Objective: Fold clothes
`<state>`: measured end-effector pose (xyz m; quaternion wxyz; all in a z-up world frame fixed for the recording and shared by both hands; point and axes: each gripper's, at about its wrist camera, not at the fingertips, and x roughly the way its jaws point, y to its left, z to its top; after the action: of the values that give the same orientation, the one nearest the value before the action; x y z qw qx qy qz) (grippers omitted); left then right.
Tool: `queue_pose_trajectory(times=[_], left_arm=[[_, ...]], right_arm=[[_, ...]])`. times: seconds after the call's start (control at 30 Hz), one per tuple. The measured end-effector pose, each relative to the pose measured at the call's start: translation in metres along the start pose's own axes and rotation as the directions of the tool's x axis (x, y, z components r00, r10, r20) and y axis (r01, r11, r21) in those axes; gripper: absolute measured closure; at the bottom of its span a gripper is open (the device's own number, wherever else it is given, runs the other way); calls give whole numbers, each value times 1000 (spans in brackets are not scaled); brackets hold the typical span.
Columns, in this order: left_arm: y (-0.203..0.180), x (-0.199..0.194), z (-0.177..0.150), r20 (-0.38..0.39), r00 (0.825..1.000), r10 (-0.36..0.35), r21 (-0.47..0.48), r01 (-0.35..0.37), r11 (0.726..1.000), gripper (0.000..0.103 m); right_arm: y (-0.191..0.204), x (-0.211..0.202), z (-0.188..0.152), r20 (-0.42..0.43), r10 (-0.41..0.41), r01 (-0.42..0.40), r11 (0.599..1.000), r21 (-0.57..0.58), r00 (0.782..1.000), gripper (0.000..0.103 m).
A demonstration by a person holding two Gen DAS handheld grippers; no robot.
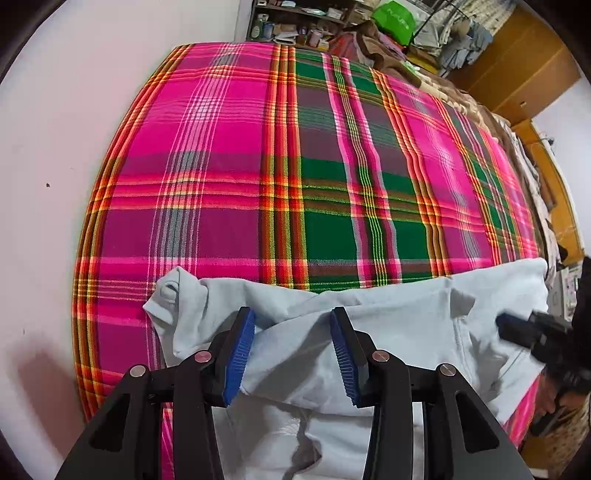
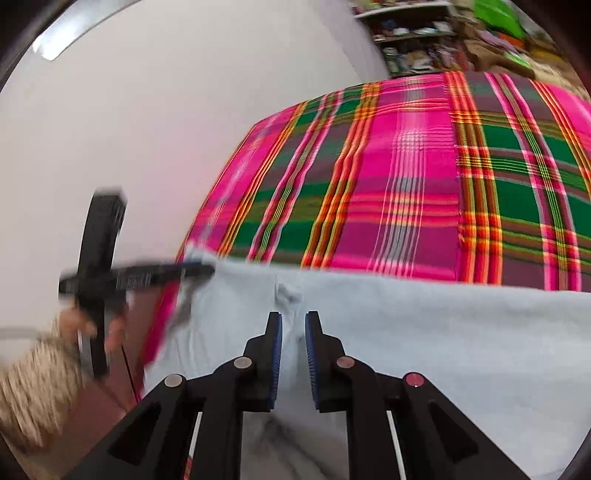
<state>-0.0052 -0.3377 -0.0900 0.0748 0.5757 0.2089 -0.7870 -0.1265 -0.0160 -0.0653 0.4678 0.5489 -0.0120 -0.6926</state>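
Note:
A light blue garment (image 1: 388, 332) lies crumpled along the near edge of the plaid-covered bed (image 1: 277, 166). One bunched corner (image 1: 166, 295) sits at its left end. My left gripper (image 1: 293, 321) hovers over the garment with its blue pads (image 1: 242, 350) wide apart, open, and cloth lying loose between them. The right gripper (image 1: 517, 328) shows at the right edge, low over the garment's right part. In the right wrist view the right gripper (image 2: 293, 325) points at the garment (image 2: 443, 350). Its pads (image 2: 277, 350) are a narrow gap apart with nothing pinched. The left gripper (image 2: 199, 271) appears blurred at the garment's far left corner.
A white wall (image 1: 74, 147) runs along the bed's left side. Cluttered shelves (image 1: 295, 26) and piled clothes stand beyond the far end, with a wooden cabinet (image 1: 517, 66) at the right. A hand in a fuzzy sleeve (image 2: 40, 376) holds the left gripper.

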Motion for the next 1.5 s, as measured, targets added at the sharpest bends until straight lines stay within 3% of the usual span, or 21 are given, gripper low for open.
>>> queue_pose_trajectory(times=[0.13,0.23,0.53,0.63,0.73,0.83,1.0,1.1,1.2,1.3,1.4,1.5], left_arm=[[-2,1,2,-12,1000,5,5,-5,1000,59],[-5,4,6,-17,1000,11,6,-11,1000,59],[-10,15,24,-27,1000,1,-13,-1,1000,58],[-8,16,25,-26,1000,8,-12,-8,1000,57],[-13,16,24,-37,999,20,-6,-20,1000,57],[-27,9,25,-16,1000,26,35,-26,999,57],[-66,0,37,24,999,-44,168,39,985,56],[-98,13,41,-6,999,-50,281,50,958,55],[-128,27,37,-58,992,-114,383,128,915,55],[-152,39,37,-92,989,-118,474,148,868,55],[-161,46,45,-101,987,-122,470,156,869,55],[-171,48,43,-103,988,-117,505,153,849,55]], right_arm=[[19,14,-24,-126,-65,40,982,-185,990,88],[39,19,-42,-180,-155,81,929,-361,971,89],[50,-7,-66,-179,-268,158,869,-468,947,89],[56,-22,-56,-117,-168,112,917,-384,979,89],[70,-29,-51,-59,-95,69,934,-351,994,72],[75,-20,-61,-58,-135,107,931,-349,989,71],[70,-2,-70,-65,-146,124,957,-262,987,71],[70,-2,-73,-39,-163,150,961,-234,986,71],[71,-4,-76,-21,-153,145,967,-207,988,71],[68,-7,-79,-20,-156,150,972,-182,988,71],[62,-9,-82,-19,-154,149,976,-159,988,71],[57,-12,-84,-14,-152,148,980,-135,988,71]])
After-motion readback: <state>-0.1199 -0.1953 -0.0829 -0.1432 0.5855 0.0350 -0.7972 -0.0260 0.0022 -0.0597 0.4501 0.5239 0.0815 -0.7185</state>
